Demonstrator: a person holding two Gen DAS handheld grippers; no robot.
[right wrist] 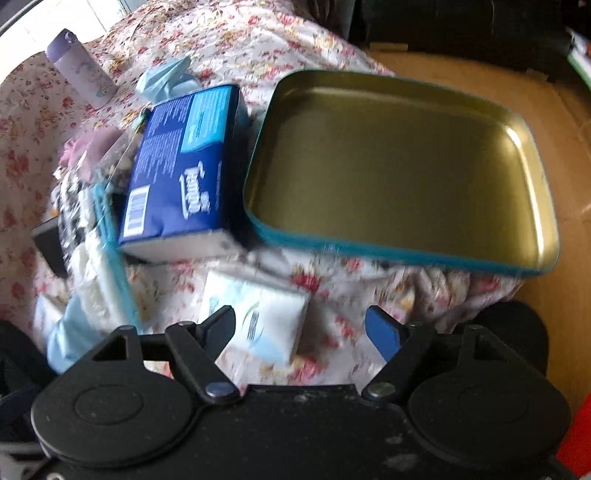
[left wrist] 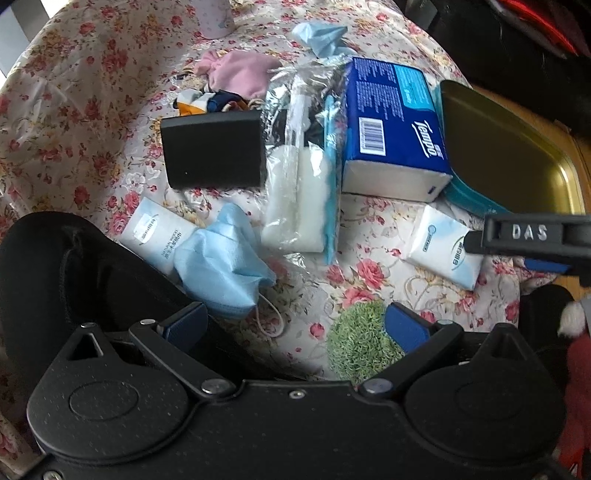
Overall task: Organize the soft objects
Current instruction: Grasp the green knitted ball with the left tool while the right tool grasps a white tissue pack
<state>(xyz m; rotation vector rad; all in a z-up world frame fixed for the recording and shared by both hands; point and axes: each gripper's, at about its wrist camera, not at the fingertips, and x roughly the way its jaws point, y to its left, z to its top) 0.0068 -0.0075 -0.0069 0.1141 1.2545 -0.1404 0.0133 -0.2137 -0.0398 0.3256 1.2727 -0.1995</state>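
On the flowered cloth lie a blue Tempo tissue pack (left wrist: 391, 125) (right wrist: 181, 173), a crumpled blue face mask (left wrist: 221, 266), a bag of white cotton pads (left wrist: 299, 192) and two small white tissue packs (left wrist: 155, 236) (right wrist: 258, 317). My left gripper (left wrist: 295, 325) is open above the cloth, and a green fuzzy ball (left wrist: 362, 339) rests by its right pad. My right gripper (right wrist: 301, 328) is open too, hovering over the right small tissue pack without touching it. One of its fingers (left wrist: 517, 236) shows over that pack in the left wrist view.
A gold tin tray (right wrist: 399, 173) with a teal rim sits at the right, partly off the cloth on a wooden surface. A black foam block (left wrist: 214, 147), pink cloth (left wrist: 240, 74), second blue mask (left wrist: 321, 35) and lilac bottle (right wrist: 81, 66) lie farther back.
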